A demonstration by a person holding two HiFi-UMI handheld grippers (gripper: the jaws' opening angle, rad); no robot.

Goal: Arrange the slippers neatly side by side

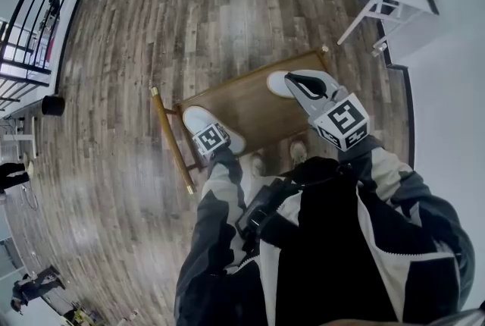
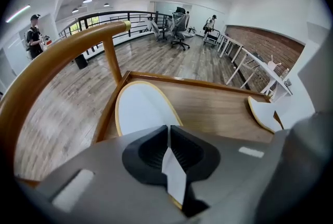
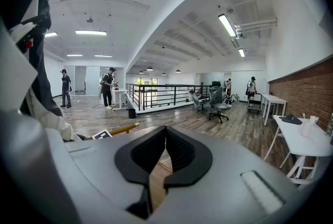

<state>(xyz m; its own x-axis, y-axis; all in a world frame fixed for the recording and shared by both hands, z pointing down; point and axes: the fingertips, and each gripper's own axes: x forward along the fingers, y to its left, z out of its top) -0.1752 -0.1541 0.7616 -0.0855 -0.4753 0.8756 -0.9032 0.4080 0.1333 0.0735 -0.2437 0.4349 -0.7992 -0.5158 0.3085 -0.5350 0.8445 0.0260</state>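
Centre-left of the head view, the left gripper is clamped on the rim of the white left slipper on the wooden tray. The right slipper lies at the tray's upper right, and the right gripper hangs over it, clenched on nothing.

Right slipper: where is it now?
In the head view the right slipper lies at the right end of the wooden tray table, partly hidden by the right gripper, apart from the left slipper.
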